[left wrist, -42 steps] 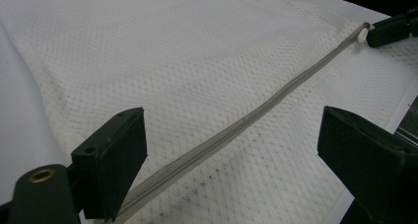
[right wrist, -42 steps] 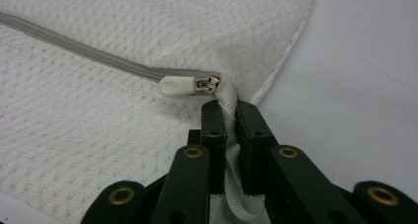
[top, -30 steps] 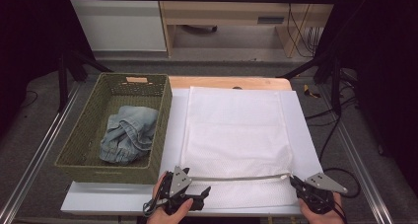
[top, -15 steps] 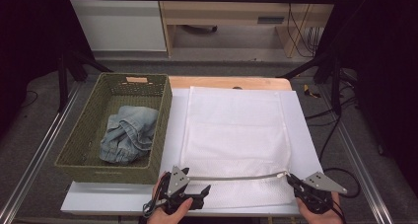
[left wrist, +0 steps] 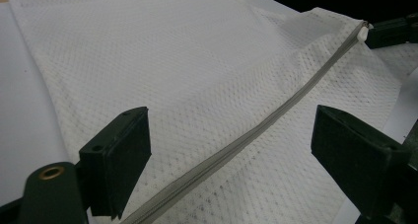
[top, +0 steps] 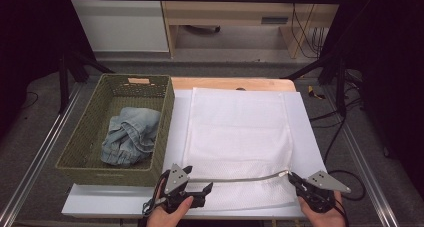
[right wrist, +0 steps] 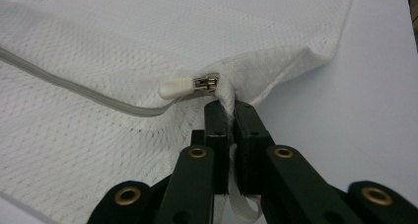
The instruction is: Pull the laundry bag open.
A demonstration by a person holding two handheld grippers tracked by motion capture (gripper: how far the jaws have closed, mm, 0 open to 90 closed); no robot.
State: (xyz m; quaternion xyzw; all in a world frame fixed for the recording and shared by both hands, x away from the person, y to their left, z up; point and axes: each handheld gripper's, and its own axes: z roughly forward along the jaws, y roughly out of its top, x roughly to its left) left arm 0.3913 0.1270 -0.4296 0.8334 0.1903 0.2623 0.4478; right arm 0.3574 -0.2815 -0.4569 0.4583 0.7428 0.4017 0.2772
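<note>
Overhead, the mesh laundry bag [top: 239,137] lies flat near the tabletop's front edge, its zipper [top: 240,178] running between the left gripper [top: 192,189] and the right gripper [top: 298,182]. Alongside the left's wide-apart jaws, nothing is gripped. Rightward, jaws clamp the bag's corner beside the zipper pull [right wrist: 180,88].

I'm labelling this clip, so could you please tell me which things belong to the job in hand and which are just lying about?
In the job: mesh laundry bag, its zipper, zipper pull, right gripper, left gripper.
Lying about: wicker basket, denim garment.
</note>
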